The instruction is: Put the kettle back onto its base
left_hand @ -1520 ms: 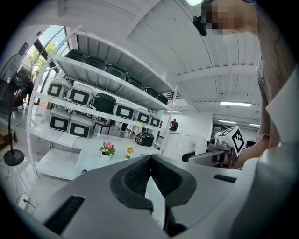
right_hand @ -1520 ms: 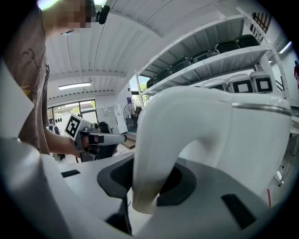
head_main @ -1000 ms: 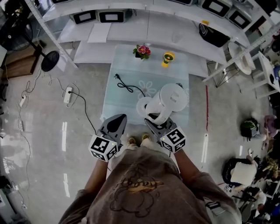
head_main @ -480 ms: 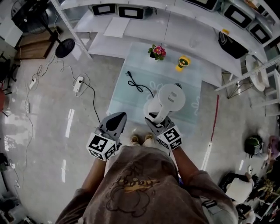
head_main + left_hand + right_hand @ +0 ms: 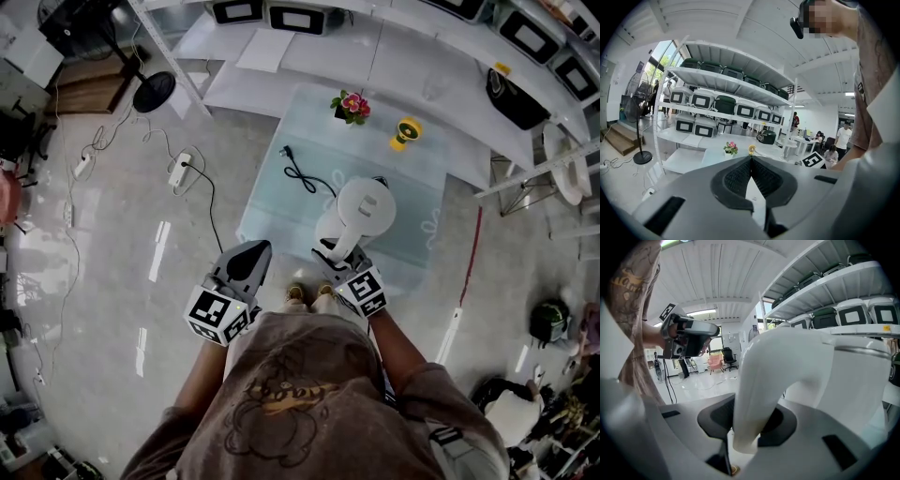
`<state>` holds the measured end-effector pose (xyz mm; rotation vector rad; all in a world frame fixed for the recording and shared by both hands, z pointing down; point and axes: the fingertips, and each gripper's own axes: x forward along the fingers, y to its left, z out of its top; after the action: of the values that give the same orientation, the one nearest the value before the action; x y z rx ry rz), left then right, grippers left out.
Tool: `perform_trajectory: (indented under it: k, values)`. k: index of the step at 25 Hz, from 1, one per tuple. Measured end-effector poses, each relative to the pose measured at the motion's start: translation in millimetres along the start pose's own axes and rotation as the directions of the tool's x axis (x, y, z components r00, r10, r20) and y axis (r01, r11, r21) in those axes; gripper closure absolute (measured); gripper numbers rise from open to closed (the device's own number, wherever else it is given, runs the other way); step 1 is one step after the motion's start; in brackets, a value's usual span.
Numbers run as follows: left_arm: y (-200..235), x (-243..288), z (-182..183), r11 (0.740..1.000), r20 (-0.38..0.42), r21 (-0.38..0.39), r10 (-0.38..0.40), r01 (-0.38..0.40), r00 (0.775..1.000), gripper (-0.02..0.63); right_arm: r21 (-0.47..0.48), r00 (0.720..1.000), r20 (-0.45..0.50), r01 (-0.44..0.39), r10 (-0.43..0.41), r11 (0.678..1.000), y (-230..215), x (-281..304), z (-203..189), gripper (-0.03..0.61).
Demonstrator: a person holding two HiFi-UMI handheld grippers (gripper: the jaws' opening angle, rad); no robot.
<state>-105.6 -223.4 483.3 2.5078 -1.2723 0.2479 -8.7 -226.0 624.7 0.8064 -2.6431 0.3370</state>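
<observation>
A white kettle point(image 5: 364, 208) hangs over the pale glass table point(image 5: 272, 202), and my right gripper point(image 5: 330, 251) is shut on its curved handle point(image 5: 757, 394). In the right gripper view the handle fills the gap between both dark pads point(image 5: 717, 416), with the kettle body point(image 5: 834, 380) just beyond. The base is hidden beneath the kettle, so I cannot tell whether the kettle rests on it. Only the base's black cord point(image 5: 305, 176) shows, trailing to the far left. My left gripper point(image 5: 249, 253) hovers off the table's near left corner, shut with nothing between its pads point(image 5: 740, 176).
A small pot of flowers point(image 5: 352, 106) and a yellow object point(image 5: 406, 133) stand at the table's far edge. White shelving point(image 5: 394, 52) with boxes runs behind. On the floor to the left lie a power strip point(image 5: 179, 167) and cables, with a fan base point(image 5: 155, 91) beyond.
The right gripper has sunk with the kettle, which now covers the base ring that showed at its left one second ago. The left gripper has hardly moved.
</observation>
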Motion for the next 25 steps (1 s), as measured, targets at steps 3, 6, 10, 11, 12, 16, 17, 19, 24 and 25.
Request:
perform_trajectory:
  k: [3,6,10,11,12,16,17,19,24,25]
  values:
    - [-0.4,-0.5,-2.4,1.000,-0.010,0.013,0.006,-0.005,1.000,0.592,-0.006,1.000,0.015,-0.002,0.002,1.000,-1.5,4.3,2.3,0.463]
    - [-1.6,-3.1,-5.7,1.000,-0.023,0.015,0.012,-0.011,1.000,0.592,-0.009,1.000,0.022,-0.017,0.017,1.000,2.1,7.3,3.4,0.463]
    - [-2.1,-5.8,-7.5,1.000,-0.029,0.016,0.020,-0.020,0.999,0.592,-0.031,0.999,0.023,-0.029,0.029,0.999,9.8,10.2,1.0,0.465]
    - [-2.4,-5.9,-7.7,1.000,-0.029,0.018,0.020,-0.020,0.999,0.592,-0.033,0.999,0.024,-0.028,0.029,0.999,10.7,10.3,0.1,0.465]
    - [-2.6,-5.8,-7.7,1.000,-0.029,0.019,0.020,-0.020,0.999,0.592,-0.033,0.999,0.025,-0.028,0.029,0.999,11.7,10.3,-0.5,0.465]
    - [-2.7,-5.6,-7.4,1.000,-0.026,0.021,0.021,-0.021,0.999,0.592,-0.043,0.999,0.028,-0.040,0.041,0.998,18.6,11.2,-1.8,0.466]
    - [-3.4,-5.4,-7.6,1.000,-0.026,0.020,0.021,-0.020,0.999,0.592,-0.047,0.999,0.029,-0.041,0.042,0.998,20.4,11.0,-2.7,0.466]
    - [-5.4,-4.4,-7.8,1.000,-0.026,0.019,0.018,-0.018,0.999,0.592,-0.056,0.999,0.030,-0.039,0.041,0.998,22.8,9.9,-4.8,0.466]
    - [-8.1,-2.3,-8.5,1.000,-0.028,0.014,0.017,-0.016,0.999,0.592,-0.085,0.998,0.027,-0.046,0.048,0.995,28.0,9.9,-8.7,0.466]
    - [-9.0,-2.1,-8.8,1.000,-0.027,0.014,0.016,-0.016,0.999,0.592,-0.088,0.998,0.028,-0.045,0.048,0.995,28.8,9.8,-9.3,0.468]
